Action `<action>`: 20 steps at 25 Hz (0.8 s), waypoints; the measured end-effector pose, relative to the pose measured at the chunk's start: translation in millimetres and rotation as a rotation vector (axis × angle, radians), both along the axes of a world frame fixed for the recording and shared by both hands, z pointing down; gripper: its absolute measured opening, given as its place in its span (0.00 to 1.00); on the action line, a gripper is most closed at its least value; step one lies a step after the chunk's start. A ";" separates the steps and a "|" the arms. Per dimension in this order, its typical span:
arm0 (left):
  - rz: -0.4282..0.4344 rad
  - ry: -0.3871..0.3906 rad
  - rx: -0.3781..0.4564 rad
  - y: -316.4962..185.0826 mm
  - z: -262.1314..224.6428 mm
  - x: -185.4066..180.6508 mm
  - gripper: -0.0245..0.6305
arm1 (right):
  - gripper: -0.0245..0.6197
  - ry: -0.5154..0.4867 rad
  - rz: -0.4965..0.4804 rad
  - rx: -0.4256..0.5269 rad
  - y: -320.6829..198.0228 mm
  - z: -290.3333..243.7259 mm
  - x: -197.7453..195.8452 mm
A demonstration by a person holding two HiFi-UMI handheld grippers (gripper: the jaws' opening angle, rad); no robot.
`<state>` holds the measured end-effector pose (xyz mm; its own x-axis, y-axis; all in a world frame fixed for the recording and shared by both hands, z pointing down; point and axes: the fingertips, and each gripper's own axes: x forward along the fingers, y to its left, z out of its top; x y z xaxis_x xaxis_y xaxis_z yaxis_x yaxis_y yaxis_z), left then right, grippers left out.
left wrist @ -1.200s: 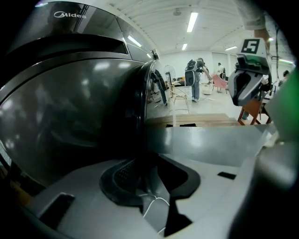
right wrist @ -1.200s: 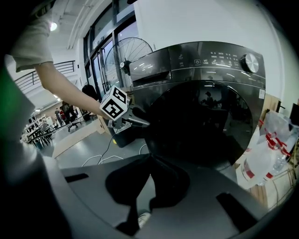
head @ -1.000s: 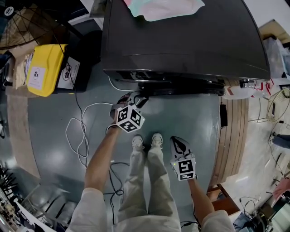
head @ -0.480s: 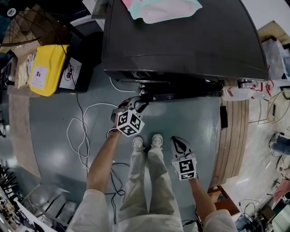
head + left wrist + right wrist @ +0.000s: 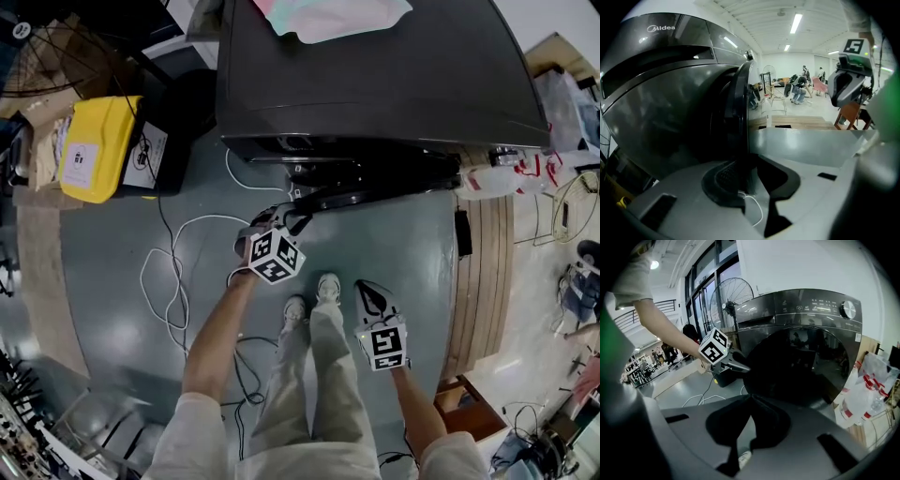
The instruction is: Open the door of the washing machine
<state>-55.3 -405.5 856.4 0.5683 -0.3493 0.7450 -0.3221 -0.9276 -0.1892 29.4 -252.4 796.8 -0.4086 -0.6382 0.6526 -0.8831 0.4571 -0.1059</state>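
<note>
The dark washing machine point(image 5: 375, 84) fills the top of the head view. Its round door point(image 5: 375, 192) stands ajar, hinged at the right, with its free edge swung out towards me. My left gripper point(image 5: 292, 214) is shut on that free edge; in the left gripper view the door's rim point(image 5: 740, 108) runs straight down between the pads of the left gripper point(image 5: 747, 161). My right gripper point(image 5: 367, 292) hangs shut and empty over the floor beside my shoes. In the right gripper view the right gripper point(image 5: 750, 399) points at the glossy door point(image 5: 801, 362), with the left gripper point(image 5: 738, 365) at its left rim.
A pink and teal cloth point(image 5: 328, 14) lies on top of the machine. A yellow container point(image 5: 94, 145) stands at the left, and a white cable point(image 5: 169, 272) loops over the grey floor. A wooden platform point(image 5: 478, 281) and a plastic bag point(image 5: 497, 183) sit to the right.
The door has swung further out from the machine's front as my left gripper drew back towards me with its edge. My right gripper has stayed where it was.
</note>
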 end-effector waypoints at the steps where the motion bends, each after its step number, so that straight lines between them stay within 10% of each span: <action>1: 0.008 0.003 -0.008 5.8 0.3 0.0 0.18 | 0.04 -0.002 0.015 0.003 1.7 -1.2 -0.9; 20: 0.016 0.067 -0.074 76.1 0.5 17.0 0.18 | 0.04 0.044 0.357 0.045 53.6 -7.0 47.3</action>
<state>-38.4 -329.4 856.9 0.6230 -0.2854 0.7283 -0.3172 -0.9432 -0.0983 76.7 -198.8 789.8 -0.1269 -0.7638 0.6328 -0.9912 0.1225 -0.0509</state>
